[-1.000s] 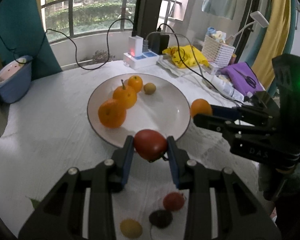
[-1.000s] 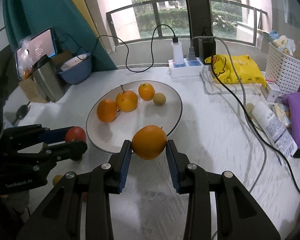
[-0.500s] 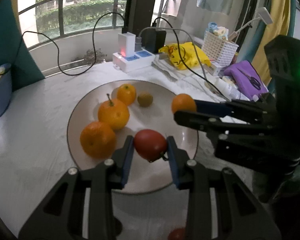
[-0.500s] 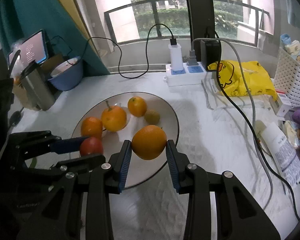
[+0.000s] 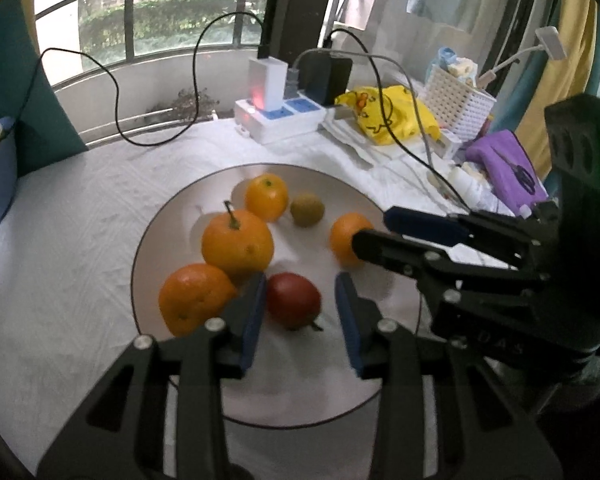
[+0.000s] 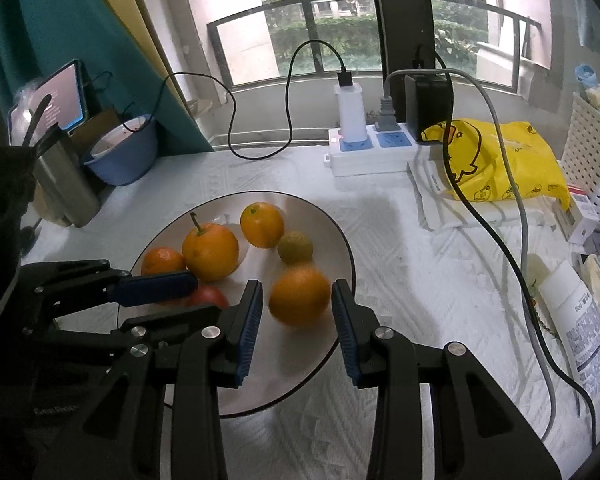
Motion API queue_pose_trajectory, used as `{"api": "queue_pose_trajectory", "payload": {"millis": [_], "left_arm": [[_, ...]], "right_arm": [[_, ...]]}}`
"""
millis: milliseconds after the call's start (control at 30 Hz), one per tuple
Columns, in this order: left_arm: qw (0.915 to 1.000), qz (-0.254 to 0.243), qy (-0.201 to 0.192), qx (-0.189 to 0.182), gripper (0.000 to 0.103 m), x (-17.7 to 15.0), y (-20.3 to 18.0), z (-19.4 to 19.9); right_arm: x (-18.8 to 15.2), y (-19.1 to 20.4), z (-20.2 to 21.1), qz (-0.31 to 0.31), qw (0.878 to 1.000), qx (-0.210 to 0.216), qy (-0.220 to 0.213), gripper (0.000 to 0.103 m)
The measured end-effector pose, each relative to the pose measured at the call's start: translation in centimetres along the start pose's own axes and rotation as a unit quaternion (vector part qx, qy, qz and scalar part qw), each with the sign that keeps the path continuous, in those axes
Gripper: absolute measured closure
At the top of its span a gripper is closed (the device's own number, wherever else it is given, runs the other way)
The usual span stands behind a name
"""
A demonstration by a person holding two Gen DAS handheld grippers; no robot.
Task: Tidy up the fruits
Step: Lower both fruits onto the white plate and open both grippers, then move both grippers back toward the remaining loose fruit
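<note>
— Over the plate (image 5: 156,224), what are your grippers doing?

— My left gripper (image 5: 300,312) has just been widening its jaws; the red fruit (image 5: 293,300) sits between them on the plate, touching the left pad, with a clear gap at the right pad, so it is released.

— And the other one?

— My right gripper (image 6: 296,316) has an orange (image 6: 299,295) between its pads above the plate's near side. It looks blurred, with slivers of gap on both sides, so I cannot tell whether I am gripping it.

— What else lies there?

— Three oranges (image 5: 238,242) and a small greenish fruit (image 5: 307,210).
</note>
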State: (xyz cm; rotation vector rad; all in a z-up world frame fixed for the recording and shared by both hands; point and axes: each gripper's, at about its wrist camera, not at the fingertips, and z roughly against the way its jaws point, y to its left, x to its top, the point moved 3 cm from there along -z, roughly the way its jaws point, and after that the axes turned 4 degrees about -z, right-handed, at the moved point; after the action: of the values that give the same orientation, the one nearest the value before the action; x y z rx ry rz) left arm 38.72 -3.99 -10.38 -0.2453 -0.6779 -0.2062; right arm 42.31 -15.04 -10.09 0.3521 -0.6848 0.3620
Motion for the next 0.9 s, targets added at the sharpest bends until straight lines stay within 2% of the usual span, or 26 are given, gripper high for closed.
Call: {"api": "queue_pose_trajectory", "payload": {"millis": [67,467,900], "left_arm": [[1.0000,0.003,-0.004,-0.001,0.058,0.0,0.1,0.5],[0.9992,0.000,-0.037,0.016,0.058,-1.3,0.1,5.4],[0.9983,0.004,-0.049,0.031,0.058,-4.7,0.4,9.3]], "right_arm": [[0.0,0.0,0.2,-0.002,1.000,-0.003,-0.002,0.064],[-0.5,1.4,3.2,0.008,1.000,-0.017,-0.020,0.064],[-3.4,3.8,6.7,0.005,1.000,-0.020,-0.023,0.064]]}}
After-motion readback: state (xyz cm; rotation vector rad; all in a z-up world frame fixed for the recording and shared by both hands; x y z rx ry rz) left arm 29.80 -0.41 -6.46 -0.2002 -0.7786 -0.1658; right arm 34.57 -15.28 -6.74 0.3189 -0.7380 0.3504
